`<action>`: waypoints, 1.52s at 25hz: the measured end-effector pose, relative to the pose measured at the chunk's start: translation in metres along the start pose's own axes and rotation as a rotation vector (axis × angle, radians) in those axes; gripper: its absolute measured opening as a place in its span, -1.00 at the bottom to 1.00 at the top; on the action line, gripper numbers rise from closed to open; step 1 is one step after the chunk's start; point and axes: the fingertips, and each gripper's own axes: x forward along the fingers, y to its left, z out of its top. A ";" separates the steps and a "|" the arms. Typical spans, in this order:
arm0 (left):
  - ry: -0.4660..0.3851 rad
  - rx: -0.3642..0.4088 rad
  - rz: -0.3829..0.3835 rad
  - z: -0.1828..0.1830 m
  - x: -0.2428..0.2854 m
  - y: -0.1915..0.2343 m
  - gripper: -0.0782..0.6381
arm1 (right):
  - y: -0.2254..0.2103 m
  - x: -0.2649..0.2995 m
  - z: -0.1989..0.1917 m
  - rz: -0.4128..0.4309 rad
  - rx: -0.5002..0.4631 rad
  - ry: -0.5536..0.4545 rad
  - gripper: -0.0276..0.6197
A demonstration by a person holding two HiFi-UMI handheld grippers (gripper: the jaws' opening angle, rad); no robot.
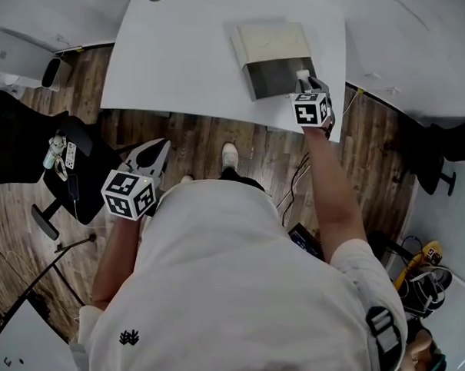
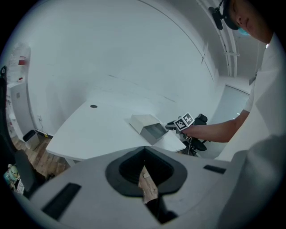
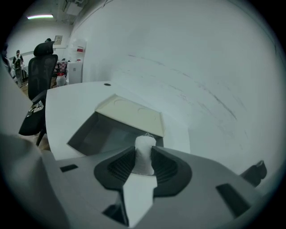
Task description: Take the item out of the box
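Nearest, the left gripper hangs low by the person's hip, over the wood floor and short of the table. Its jaws are together w/ nothing between them, only floor showing through the hollow behind the tips. Left arm is bent and tucked at the side, so this hand looks idle.

Further out, the right forearm reaches fwd, nearly straight, over the table's near edge. The right gripper sits at the near right corner of the box, pointing into the opening. Both ribbed pads press on the item, a small white upright cylinder w/ a thin loop on top, so the grip looks made.

Progress, as a judgement: approach and grasp done, roughly halfway. The item seems to be at the box's front edge and not clearly out; whether its base has left the box bottom can't be told. Left to do: lift it clear and set it on the table.

Beyond, the cream lid lies folded back, the rest of the box grey and bare.
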 end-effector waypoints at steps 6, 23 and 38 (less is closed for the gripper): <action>-0.015 0.021 -0.029 -0.001 -0.014 0.005 -0.76 | 0.014 -0.039 0.014 -0.007 0.031 -0.062 -0.56; -0.006 0.065 -0.141 -0.031 -0.054 0.004 -0.76 | 0.071 -0.167 0.029 -0.023 0.112 -0.228 -0.58; 0.005 0.104 -0.225 -0.053 -0.079 -0.003 -0.76 | 0.138 -0.270 0.024 0.062 0.251 -0.320 -0.58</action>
